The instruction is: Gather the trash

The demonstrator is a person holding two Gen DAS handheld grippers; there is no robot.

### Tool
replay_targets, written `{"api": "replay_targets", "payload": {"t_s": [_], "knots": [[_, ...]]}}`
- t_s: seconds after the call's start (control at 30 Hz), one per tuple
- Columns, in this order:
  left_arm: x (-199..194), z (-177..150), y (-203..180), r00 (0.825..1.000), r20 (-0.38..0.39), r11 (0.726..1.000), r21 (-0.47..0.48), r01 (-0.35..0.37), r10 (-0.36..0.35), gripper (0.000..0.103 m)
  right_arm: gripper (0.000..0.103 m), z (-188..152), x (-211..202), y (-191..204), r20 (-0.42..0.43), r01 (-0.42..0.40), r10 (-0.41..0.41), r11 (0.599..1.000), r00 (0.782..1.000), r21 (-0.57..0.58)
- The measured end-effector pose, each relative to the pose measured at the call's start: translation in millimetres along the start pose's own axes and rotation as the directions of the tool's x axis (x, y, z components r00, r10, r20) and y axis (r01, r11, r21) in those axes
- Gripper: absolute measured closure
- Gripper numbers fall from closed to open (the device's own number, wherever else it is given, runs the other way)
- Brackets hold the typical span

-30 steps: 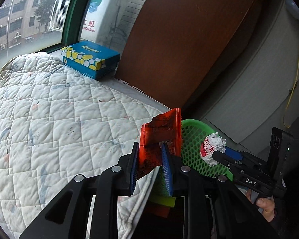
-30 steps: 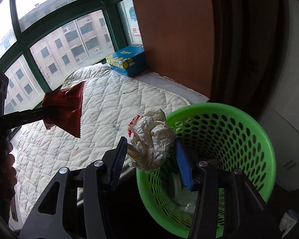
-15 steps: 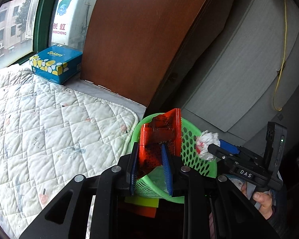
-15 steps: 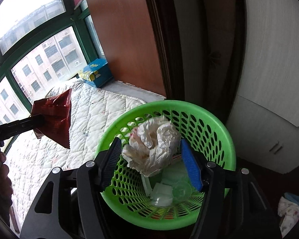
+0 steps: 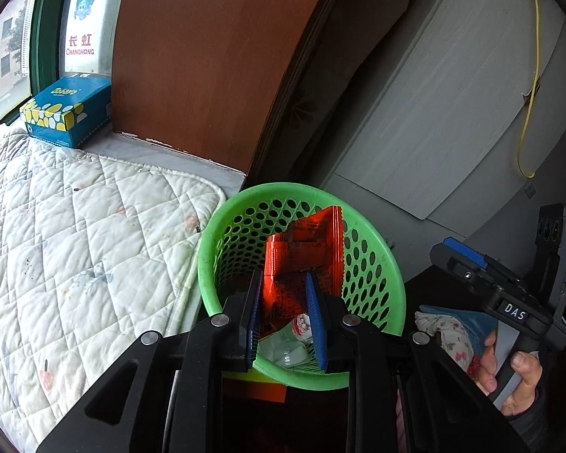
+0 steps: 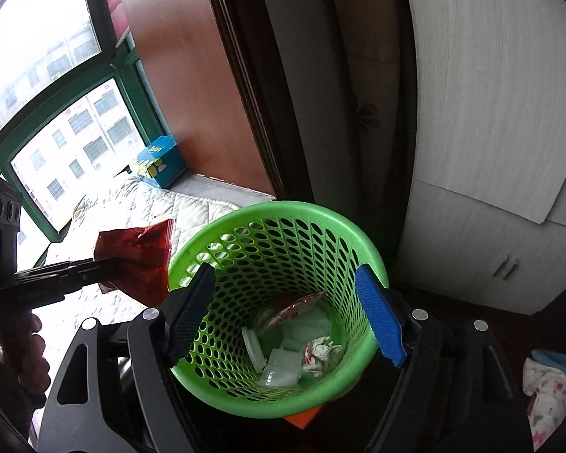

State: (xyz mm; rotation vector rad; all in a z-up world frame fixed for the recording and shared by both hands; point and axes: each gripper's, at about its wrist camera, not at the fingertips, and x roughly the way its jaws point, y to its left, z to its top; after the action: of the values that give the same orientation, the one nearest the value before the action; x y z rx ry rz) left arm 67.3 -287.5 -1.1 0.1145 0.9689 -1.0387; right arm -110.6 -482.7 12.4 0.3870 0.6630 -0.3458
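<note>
The white quilted bed cover (image 5: 75,234) fills the left of your view, and the round green perforated plastic basket (image 5: 377,264) stands just beside its edge, on the floor as far as you can tell. Your right gripper (image 6: 288,315) hangs over the basket mouth with its jaws opening and nothing between them; the crumpled white paper wad with red print (image 6: 320,353) lies at the basket bottom among clear plastic pieces. Your left gripper (image 5: 285,315) is clamped on the lower end of the flat red foil snack wrapper (image 5: 305,253).

The relation that matters: the wrapper's long axis runs up and away from your left gripper, and from the left wrist view it sits over the basket opening. From the right wrist view, though, the wrapper appears just outside the near rim, on the bed side, so you cannot be sure it clears the rim. The basket's base and whatever orange and yellow sheet lies under it are mostly hidden.
</note>
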Motion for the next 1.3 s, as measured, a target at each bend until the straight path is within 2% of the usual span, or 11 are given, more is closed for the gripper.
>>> {"api": "replay_targets", "payload": {"t_s": [0.3, 0.43, 0.53, 0.73, 0.83, 1.13, 1.23, 1.3], "knots": [[25.6, 0.4, -14.6, 0.999, -0.044, 1.000, 0.021, 0.001, 0.000, 0.080, 0.021, 1.1, -11.0, -9.1, 0.036, 0.001, -0.002, 1.000, 0.999, 0.018], [30.6, -1.6, -20.3, 0.998, -0.054, 0.999, 0.030, -0.010, 0.011, 0.073, 0.021, -0.7, -13.0, -9.5, 0.038, -0.003, 0.002, 1.000, 0.999, 0.021], [34.5, -2.6, -21.4, 0.998, -0.063, 1.000, 0.026, -0.003, 0.004, 0.072, 0.021, -1.4, -14.0, -9.8, 0.039, -0.006, 0.005, 1.000, 0.999, 0.025], [36.2, -4.9, -25.2, 0.998, -0.062, 1.000, 0.021, 0.010, -0.009, 0.058, 0.020, -2.8, -14.0, -10.5, 0.040, -0.006, 0.005, 1.000, 0.999, 0.030], [36.7, -5.9, -25.9, 0.998, -0.062, 1.000, 0.022, 0.006, -0.005, 0.055, 0.019, -4.2, -12.8, -11.3, 0.035, -0.007, 0.006, 0.999, 0.999, 0.037], [17.9, -11.9, -13.9, 0.997, -0.022, 0.997, -0.006, -0.071, 0.071, 0.043, 0.017, -7.6, -11.4, -2.8, 0.028, -0.024, 0.023, 0.999, 0.999, 0.029], [8.3, -14.2, -4.9, 0.993, -0.008, 0.993, -0.023, -0.118, 0.118, 0.037, 0.017, -8.4, -9.7, 4.8, 0.024, -0.036, 0.036, 0.999, 0.999, 0.016], [0.6, -15.1, 2.7, 0.988, 0.001, 0.988, -0.041, -0.152, 0.152, 0.037, 0.016, -9.3, -7.5, 12.3, 0.018, -0.046, 0.046, 0.999, 0.999, 0.007]]}}
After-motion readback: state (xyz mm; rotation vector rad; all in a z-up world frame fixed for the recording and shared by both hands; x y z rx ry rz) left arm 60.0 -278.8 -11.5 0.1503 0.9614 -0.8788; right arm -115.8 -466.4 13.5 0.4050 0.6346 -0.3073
